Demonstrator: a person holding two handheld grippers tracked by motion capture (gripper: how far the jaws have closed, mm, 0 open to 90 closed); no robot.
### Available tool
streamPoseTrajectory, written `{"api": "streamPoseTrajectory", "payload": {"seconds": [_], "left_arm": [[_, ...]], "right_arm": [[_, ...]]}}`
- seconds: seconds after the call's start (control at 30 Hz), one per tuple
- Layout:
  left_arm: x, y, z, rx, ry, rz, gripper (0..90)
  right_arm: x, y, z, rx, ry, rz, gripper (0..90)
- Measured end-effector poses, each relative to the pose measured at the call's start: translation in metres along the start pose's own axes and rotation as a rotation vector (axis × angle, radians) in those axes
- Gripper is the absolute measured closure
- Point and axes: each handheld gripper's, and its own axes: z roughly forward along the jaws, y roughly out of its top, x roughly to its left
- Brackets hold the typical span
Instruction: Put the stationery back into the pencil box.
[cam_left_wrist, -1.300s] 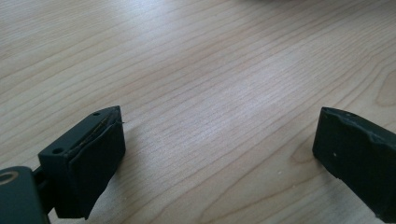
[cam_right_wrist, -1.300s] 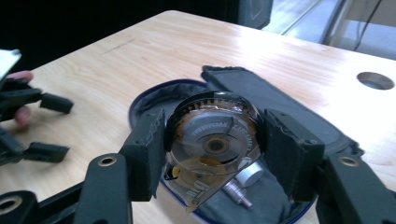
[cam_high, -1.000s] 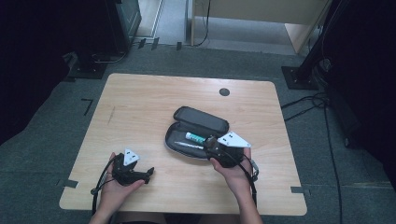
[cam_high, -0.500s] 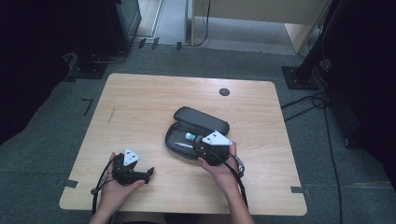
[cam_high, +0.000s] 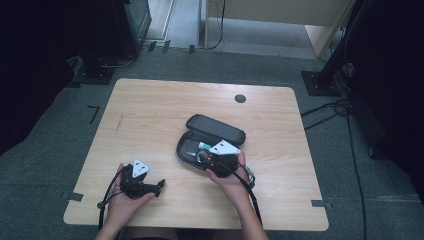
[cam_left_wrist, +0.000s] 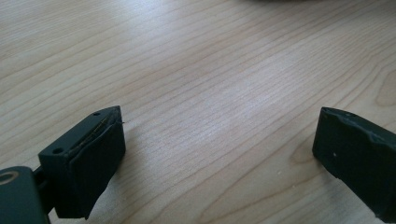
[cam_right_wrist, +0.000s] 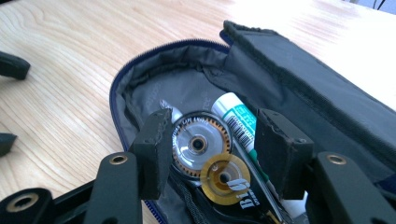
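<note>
An open dark pencil case lies at the table's centre right, lid folded back, grey lining showing. My right gripper reaches into it from the near side. Its jaws are shut on a clear correction tape dispenser with a toothed wheel and a gold reel, low inside the case. A white and green glue stick lies right beside it in the case. My left gripper rests on the bare wood near the front left, open, with nothing between the jaws.
The wooden table has a round black cable hole at the back. Dark equipment stands and cables sit on the grey floor around it. The left gripper's jaw tip shows on the wood left of the case.
My right gripper has moved left and a little nearer, from the case's right end to over its open compartment. The left gripper has stayed put.
</note>
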Motion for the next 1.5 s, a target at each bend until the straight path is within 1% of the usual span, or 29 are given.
{"api": "streamPoseTrajectory", "payload": {"seconds": [0.1, 0.17, 0.27, 0.37, 0.47, 0.5, 0.57, 0.6, 0.63, 0.77, 0.83, 0.93, 1.17, 1.5], "left_arm": [[0.000, 0.000, 0.000, 0.000, 0.000, 0.000, 2.7], [0.000, 0.000, 0.000, -0.001, 0.000, -0.001, 2.7], [0.000, 0.000, 0.000, -0.001, 0.001, -0.001, 2.7], [0.000, 0.000, 0.000, -0.002, 0.001, -0.001, 2.7], [0.000, 0.000, 0.000, 0.000, 0.001, 0.000, 2.7], [0.000, 0.000, 0.000, -0.001, 0.001, 0.000, 2.7], [0.000, 0.000, 0.000, 0.000, 0.001, 0.000, 2.7], [0.000, 0.000, 0.000, 0.000, 0.001, 0.000, 2.8], [0.000, 0.000, 0.000, 0.000, 0.001, 0.000, 2.8], [0.000, 0.000, 0.000, 0.002, 0.001, 0.003, 2.7], [0.000, 0.000, 0.000, 0.002, 0.001, 0.002, 2.8], [0.000, 0.000, 0.000, 0.002, 0.001, 0.003, 2.7], [0.000, 0.000, 0.000, 0.002, 0.000, 0.003, 3.0], [-0.001, 0.000, -0.001, -0.001, 0.002, 0.001, 3.5]], "right_arm": [[-0.003, 0.001, -0.008, -0.013, 0.013, 0.019, 43.6], [-0.006, 0.002, -0.014, -0.021, 0.019, 0.036, 39.9], [-0.012, 0.002, -0.025, -0.035, 0.025, 0.069, 31.7], [-0.016, 0.002, -0.035, -0.043, 0.010, 0.086, 22.9], [-0.021, 0.000, -0.044, -0.021, 0.000, 0.096, 12.5], [-0.022, -0.001, -0.047, -0.018, -0.003, 0.098, 10.5], [-0.026, -0.003, -0.052, -0.012, -0.002, 0.105, 1.9], [-0.028, -0.004, -0.054, -0.006, -0.004, 0.111, 0.0], [-0.030, -0.006, -0.057, -0.002, -0.007, 0.118, 0.0], [-0.039, -0.014, -0.066, 0.003, -0.024, 0.111, 0.0], [-0.044, -0.017, -0.071, 0.004, -0.039, 0.125, 0.0], [-0.049, -0.022, -0.077, 0.000, -0.047, 0.130, 0.0], [-0.063, -0.037, -0.091, 0.002, -0.084, 0.150, 0.0], [-0.086, -0.066, -0.112, 0.022, -0.147, 0.191, 0.0]]}}
